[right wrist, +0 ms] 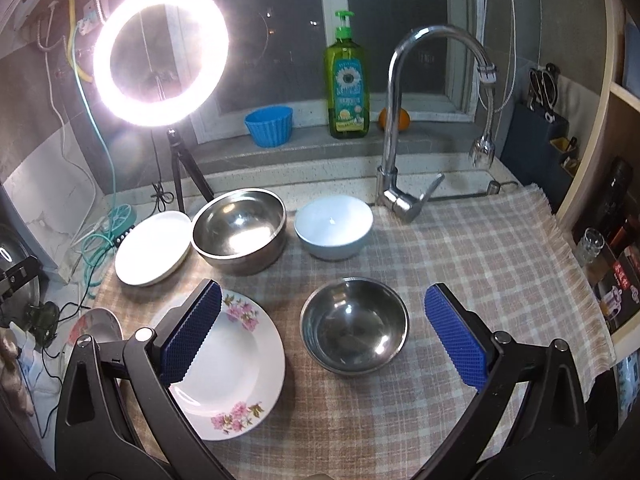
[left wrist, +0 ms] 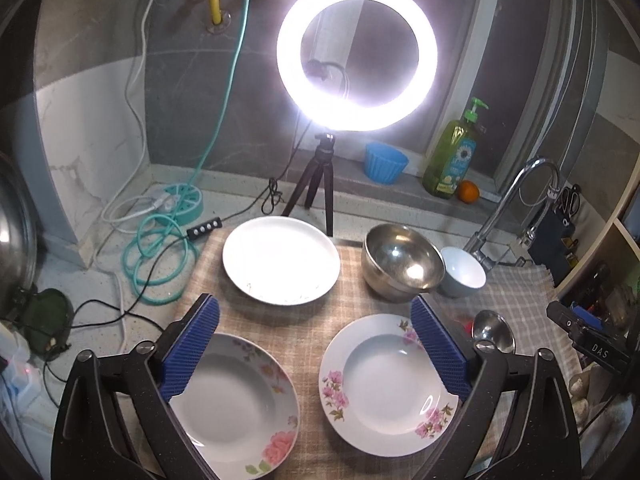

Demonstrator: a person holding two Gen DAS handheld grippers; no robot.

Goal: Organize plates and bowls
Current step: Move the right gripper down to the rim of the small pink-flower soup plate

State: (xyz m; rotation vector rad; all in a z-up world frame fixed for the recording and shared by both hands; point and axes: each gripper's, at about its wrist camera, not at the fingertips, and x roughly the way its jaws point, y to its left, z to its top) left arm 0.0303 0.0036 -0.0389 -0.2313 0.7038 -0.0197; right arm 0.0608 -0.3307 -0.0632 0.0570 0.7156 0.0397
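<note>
Right wrist view: right tool (right wrist: 322, 322) spread above small steel bowl (right wrist: 354, 333), floral plate (right wrist: 236, 360) beside, faucet (right wrist: 394, 136) behind.

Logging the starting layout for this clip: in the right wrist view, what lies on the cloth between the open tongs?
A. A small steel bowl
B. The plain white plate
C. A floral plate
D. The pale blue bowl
A: the small steel bowl sits on the checked cloth between the right tongs, whose jaws are spread wide and touch nothing; the floral plate lies to its left.
</note>
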